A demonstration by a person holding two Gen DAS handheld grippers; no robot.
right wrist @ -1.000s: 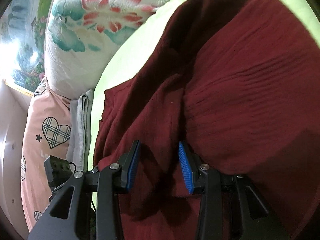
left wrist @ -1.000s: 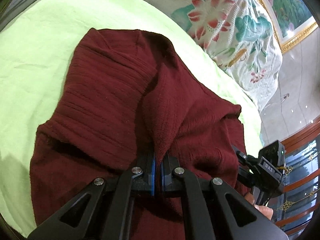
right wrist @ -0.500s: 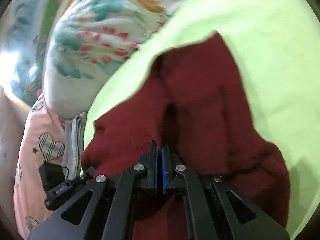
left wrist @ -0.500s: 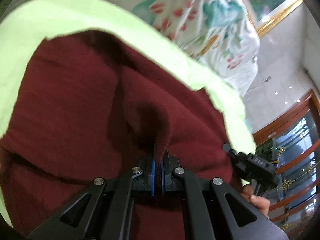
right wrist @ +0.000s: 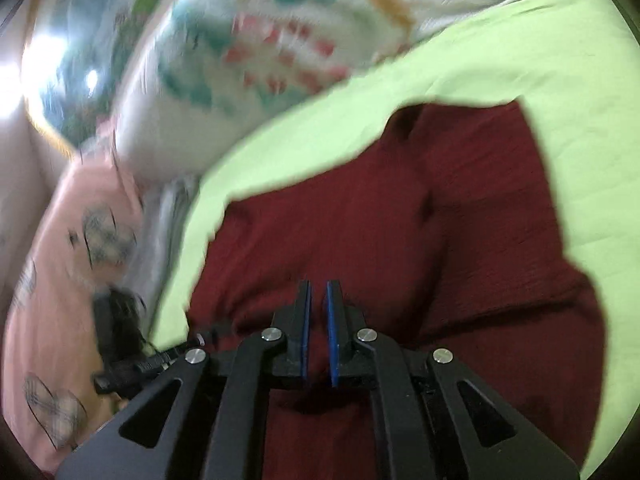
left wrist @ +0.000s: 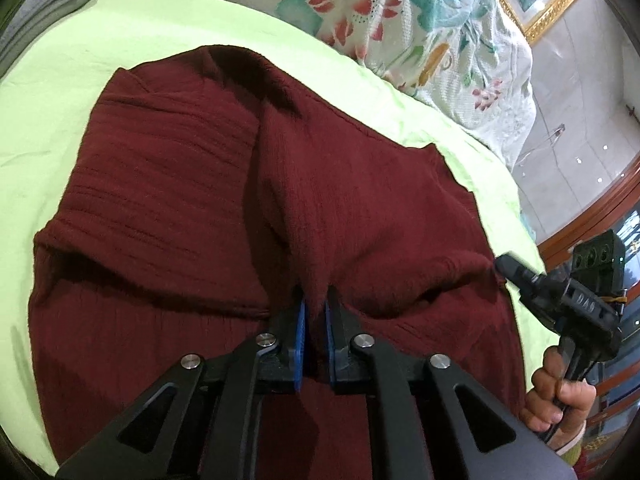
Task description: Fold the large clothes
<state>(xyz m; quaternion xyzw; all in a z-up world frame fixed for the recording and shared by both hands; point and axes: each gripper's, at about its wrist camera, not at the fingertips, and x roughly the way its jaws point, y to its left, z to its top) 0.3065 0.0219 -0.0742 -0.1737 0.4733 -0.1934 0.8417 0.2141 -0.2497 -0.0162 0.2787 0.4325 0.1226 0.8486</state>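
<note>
1. pinching a raised ridge of the maroon garment between its blue pads, the left gripper is clenched on the cloth; the ridge runs away from the jaws toward the far edge of the garment.
2. the garment lies spread on the green sheet, partly doubled over, directly ahead of and beneath both grippers.
3. the right gripper has its jaws nearly together with a narrow gap. maroon cloth shows behind the gap, but the blurred right wrist view does not show whether any is clamped: cannot tell.
4. governing relation: the gripped ridge extends forward from the left gripper, so that hand is judged better placed to carry the fold; the right gripper sits at the garment's near right edge.
5. view differences: the left wrist view shows the other hand-held gripper and the person's hand at the right edge, and the floral quilt beyond. the right wrist view alone shows the pink heart-print pillow.
</note>
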